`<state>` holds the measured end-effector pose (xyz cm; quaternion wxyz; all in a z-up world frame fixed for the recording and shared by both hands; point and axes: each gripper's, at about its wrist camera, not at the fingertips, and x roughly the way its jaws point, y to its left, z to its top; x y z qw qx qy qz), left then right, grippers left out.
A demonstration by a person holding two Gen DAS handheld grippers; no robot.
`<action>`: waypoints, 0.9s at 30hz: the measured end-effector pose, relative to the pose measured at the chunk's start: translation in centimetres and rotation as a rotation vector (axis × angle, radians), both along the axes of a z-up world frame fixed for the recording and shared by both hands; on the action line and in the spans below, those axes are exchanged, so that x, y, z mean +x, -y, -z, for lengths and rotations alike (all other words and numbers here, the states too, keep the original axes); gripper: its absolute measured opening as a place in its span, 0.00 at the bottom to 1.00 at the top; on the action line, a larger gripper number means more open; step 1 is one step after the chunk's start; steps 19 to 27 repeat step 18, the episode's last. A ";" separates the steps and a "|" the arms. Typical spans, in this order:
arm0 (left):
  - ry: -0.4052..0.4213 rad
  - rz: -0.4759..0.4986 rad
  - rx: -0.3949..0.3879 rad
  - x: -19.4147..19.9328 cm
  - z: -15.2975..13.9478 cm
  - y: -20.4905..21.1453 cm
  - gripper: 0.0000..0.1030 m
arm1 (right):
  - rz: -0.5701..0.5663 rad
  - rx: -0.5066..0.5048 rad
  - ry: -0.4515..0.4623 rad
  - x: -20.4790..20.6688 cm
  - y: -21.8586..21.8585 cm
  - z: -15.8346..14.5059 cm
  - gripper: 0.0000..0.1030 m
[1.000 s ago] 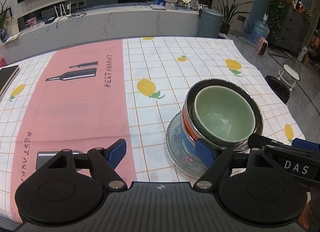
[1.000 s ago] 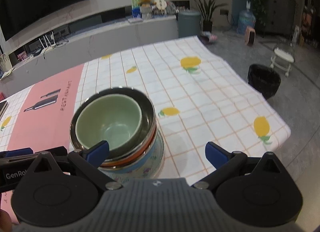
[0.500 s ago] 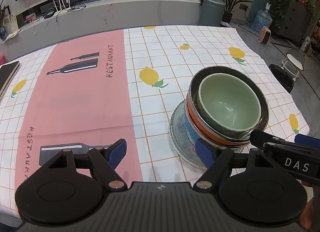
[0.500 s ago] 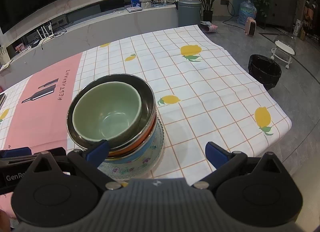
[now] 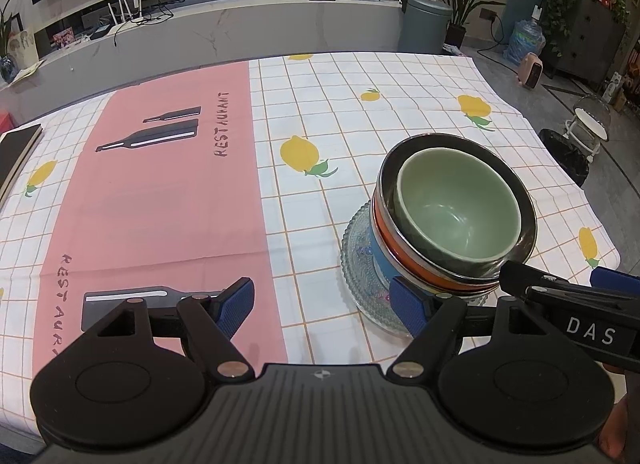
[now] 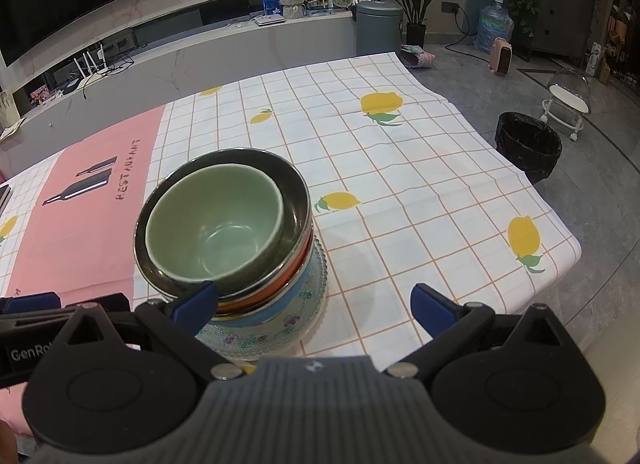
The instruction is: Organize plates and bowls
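A stack stands on the tablecloth: a green bowl (image 5: 456, 208) inside a steel bowl (image 5: 528, 200), over an orange and a blue bowl, on a clear glass plate (image 5: 356, 260). The stack also shows in the right wrist view, with the green bowl (image 6: 216, 224) and the glass plate (image 6: 280, 328). My left gripper (image 5: 324, 304) is open and empty, in front of and left of the stack. My right gripper (image 6: 316, 304) is open and empty, in front of and right of the stack; its left pad is close to the steel bowl's near rim.
The table carries a checked lemon cloth (image 5: 360, 112) with a pink panel (image 5: 160, 192). A dark book (image 5: 16, 152) lies at the far left edge. The table's right edge (image 6: 560, 240) drops to the floor, where a black bin (image 6: 528, 148) stands.
Both grippers have pulled back and up from the stack, so it looks smaller and further off. The jaws stayed open. The stack has not moved.
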<state>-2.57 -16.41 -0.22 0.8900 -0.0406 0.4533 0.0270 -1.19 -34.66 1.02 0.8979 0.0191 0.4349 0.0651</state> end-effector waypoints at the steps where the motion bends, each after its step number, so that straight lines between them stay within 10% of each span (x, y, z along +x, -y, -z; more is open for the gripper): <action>1: 0.000 0.000 0.001 0.0 0.0 0.0 0.87 | 0.000 0.000 0.000 0.0 0.0 0.0 0.97; 27: 0.015 0.003 0.007 -0.2 -0.3 0.2 0.86 | 0.000 0.000 0.001 0.0 0.0 -0.1 0.97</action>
